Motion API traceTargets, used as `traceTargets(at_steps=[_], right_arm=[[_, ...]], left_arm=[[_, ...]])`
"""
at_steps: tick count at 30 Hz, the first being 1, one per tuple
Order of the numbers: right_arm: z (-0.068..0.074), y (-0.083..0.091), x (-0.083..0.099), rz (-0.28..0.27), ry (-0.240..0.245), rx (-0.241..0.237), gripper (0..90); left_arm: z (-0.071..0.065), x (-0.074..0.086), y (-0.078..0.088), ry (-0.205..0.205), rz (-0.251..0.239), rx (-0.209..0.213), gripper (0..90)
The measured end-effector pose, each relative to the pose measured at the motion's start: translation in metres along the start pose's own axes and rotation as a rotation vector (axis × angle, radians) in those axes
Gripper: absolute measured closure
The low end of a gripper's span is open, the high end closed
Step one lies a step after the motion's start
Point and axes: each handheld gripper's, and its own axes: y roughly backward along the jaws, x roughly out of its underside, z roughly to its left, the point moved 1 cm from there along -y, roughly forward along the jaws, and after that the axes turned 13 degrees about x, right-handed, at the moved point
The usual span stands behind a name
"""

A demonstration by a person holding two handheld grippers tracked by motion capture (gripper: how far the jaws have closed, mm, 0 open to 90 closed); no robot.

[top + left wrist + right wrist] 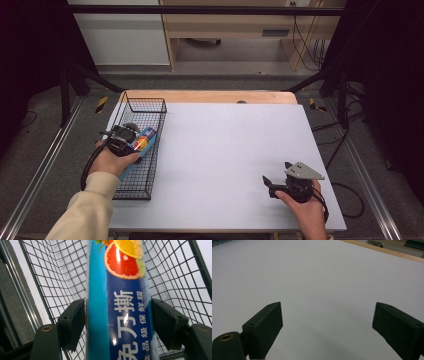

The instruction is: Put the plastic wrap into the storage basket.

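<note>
Cling-film box (122, 302) sits between left gripper (117, 317) jaws, inside wire basket (50, 272); pads flank both long sides, left pad touching, right pad at box edge, contact hard to tell. Best practice: lower box flat onto basket floor, spread jaws fully, back straight out without snagging mesh. Right gripper (327, 325) jaws wide, nothing between, over bare table (324, 270).
</note>
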Motion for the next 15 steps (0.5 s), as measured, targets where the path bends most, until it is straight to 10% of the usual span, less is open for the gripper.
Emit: traceTargets(at_steps=[15], right_arm=[[-0.001, 0.0, 0.0, -0.005, 0.001, 0.006, 9.6]], left_arm=[[-0.011, 0.014, 0.021, -0.055, -0.19, -0.028, 26.3]])
